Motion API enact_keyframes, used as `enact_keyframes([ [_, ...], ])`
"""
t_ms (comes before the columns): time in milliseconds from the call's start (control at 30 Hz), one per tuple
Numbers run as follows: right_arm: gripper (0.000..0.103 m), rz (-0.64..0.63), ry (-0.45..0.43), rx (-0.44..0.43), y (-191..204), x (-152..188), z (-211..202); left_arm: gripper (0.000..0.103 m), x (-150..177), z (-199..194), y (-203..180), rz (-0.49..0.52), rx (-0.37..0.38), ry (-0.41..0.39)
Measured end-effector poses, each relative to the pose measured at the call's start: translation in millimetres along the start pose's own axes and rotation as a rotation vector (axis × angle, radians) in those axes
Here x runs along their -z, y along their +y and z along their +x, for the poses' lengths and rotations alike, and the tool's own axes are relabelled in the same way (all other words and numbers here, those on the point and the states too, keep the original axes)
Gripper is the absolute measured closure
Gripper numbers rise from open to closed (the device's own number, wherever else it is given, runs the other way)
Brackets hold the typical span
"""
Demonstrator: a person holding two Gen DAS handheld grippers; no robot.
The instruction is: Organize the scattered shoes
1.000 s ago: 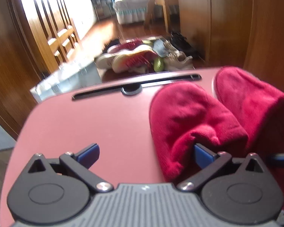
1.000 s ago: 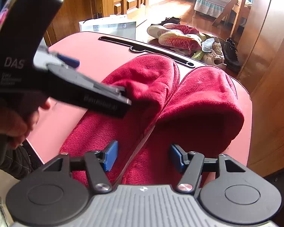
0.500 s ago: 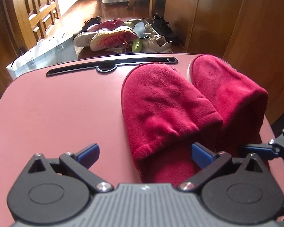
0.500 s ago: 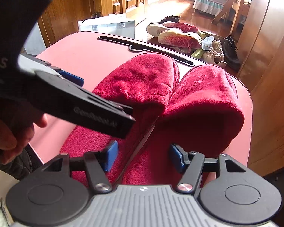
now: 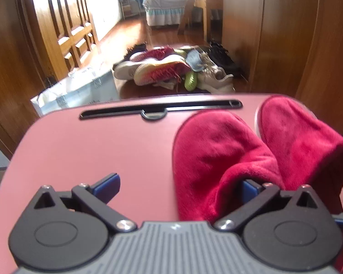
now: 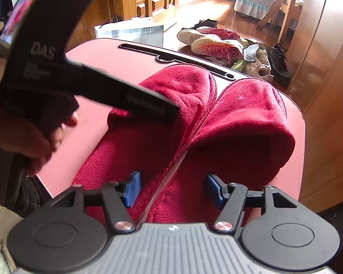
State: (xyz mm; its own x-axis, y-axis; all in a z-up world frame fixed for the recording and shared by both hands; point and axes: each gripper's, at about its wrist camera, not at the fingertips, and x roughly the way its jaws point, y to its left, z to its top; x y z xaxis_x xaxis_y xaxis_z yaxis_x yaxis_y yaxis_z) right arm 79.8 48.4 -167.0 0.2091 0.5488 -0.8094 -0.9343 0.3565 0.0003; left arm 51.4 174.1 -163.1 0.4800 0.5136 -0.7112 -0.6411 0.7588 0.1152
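Note:
Two red plush slippers lie side by side on a maroon table (image 5: 80,150), toes pointing away. The left slipper (image 5: 212,155) also shows in the right wrist view (image 6: 178,86); the right slipper (image 5: 301,141) shows there too (image 6: 247,114). My left gripper (image 5: 180,182) is open, its right finger tucked into the left slipper's opening, its left finger over bare table. My right gripper (image 6: 171,188) is open and hovers over the heels of both slippers. The left gripper's black body (image 6: 57,68) crosses the right wrist view.
A pile of scattered shoes (image 5: 171,70) lies on the wooden floor beyond the table, with a white bag (image 5: 75,91) to its left. Wooden wardrobe panels (image 5: 285,34) stand on the right. The table has a dark slot (image 5: 160,109) along its far edge.
The left gripper has tilted up and shifted left, so its right finger now sits deeper in the left slipper's opening. The right gripper has held still.

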Motion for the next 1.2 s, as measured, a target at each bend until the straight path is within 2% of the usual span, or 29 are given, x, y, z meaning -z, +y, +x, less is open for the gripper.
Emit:
enact_keyframes([
  [100,0.042,0.001,-0.001,0.002,0,0,0,0.000,-4,-6,1,0.006,-0.038,-0.030],
  [200,0.042,0.002,0.001,0.000,0,0,0,0.000,-6,-16,-5,0.057,-0.071,-0.080],
  [400,0.041,0.013,0.000,0.007,0,-1,1,0.000,-13,-25,-11,0.069,-0.066,-0.111],
  [700,0.040,0.024,-0.016,0.015,0,2,0,0.000,-8,-19,-6,0.037,0.051,-0.036],
  [967,0.040,0.041,-0.033,-0.004,-7,0,-10,0.000,-1,-35,-2,0.084,0.095,-0.003],
  [1200,0.040,0.124,-0.051,0.021,-16,-1,-15,0.000,7,-55,0,0.121,0.150,0.057],
])
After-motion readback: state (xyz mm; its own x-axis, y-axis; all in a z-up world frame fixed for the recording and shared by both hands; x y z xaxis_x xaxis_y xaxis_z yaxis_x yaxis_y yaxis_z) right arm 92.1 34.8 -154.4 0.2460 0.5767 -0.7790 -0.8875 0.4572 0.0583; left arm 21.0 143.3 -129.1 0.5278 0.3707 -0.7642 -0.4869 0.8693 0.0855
